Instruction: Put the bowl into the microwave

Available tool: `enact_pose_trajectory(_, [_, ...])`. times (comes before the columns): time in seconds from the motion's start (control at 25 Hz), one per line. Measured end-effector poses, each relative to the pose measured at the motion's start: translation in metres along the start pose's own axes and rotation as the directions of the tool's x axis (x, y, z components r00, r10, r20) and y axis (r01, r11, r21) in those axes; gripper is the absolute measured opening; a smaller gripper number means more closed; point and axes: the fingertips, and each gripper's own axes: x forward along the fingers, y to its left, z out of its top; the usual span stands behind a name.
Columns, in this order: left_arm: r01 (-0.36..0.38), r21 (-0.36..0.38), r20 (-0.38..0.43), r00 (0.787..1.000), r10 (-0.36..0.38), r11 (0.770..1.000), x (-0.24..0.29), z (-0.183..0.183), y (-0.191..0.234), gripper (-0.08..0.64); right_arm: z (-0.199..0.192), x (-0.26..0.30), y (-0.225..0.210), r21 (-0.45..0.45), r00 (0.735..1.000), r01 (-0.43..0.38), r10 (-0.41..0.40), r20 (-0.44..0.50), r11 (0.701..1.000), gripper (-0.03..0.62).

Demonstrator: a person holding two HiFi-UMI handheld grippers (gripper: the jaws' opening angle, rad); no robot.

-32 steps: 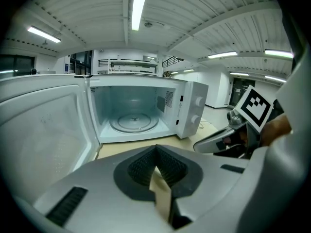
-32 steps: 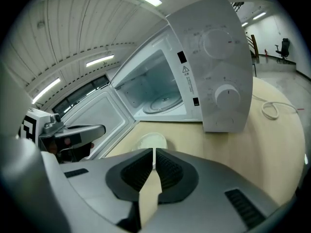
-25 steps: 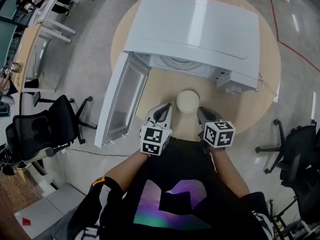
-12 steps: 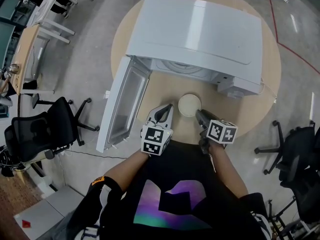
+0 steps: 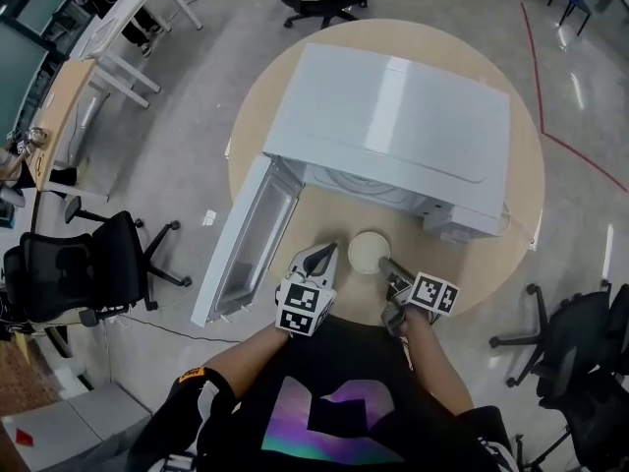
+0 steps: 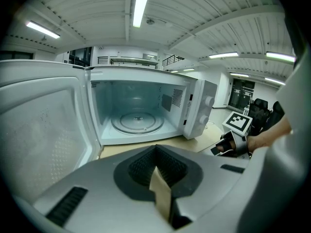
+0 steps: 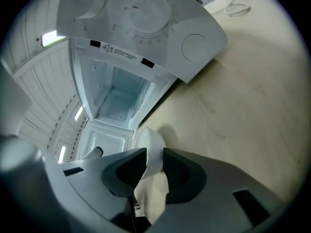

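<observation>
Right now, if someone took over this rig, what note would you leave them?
Left gripper: shut, empty, just left of the bowl.
Right gripper: shut on the bowl's rim.
Bowl: in front of the microwave, outside it.
Done: door open, bowl gripped.
Left to do: set the bowl on the turntable, release.

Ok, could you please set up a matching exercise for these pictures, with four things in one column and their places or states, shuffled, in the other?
Things:
1. bowl
2. microwave door
3. left gripper
4. glass turntable

Places or states:
A. inside the microwave
B. jaws together, holding nothing
C. swung open
D. rim pinched by the right gripper

Pairs: 1-D, 2-C, 3-B, 4-A
</observation>
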Motion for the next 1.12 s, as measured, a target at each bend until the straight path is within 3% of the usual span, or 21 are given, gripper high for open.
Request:
enact_pose_trajectory(0.16, [-0.005, -0.002, 0.001, 1.000, 0.005, 1.000, -0.002, 0.004, 0.001, 0.046, 0.002, -0.002, 0.000, 0.062, 0.999, -0.041, 0.039, 0.035, 0.997, 0.092])
enact_pose_trajectory(0.6, [-0.021, -0.019, 0.008, 1.000, 0.021, 1.000, -0.003, 0.010, 0.006, 0.046, 0.015, -0.008, 0.006, 0.081, 0.996, -0.032, 0.025, 0.081, 0.996, 0.061])
enact_pose_trajectory(1.12, [-0.027, -0.055, 0.061, 0.998, 0.030, 0.998, -0.005, 0.034, 0.021, 0.046, 0.059, -0.015, 0.072, 0.064, 0.977, -0.102, 0.088, 0.193, 0.993, 0.055])
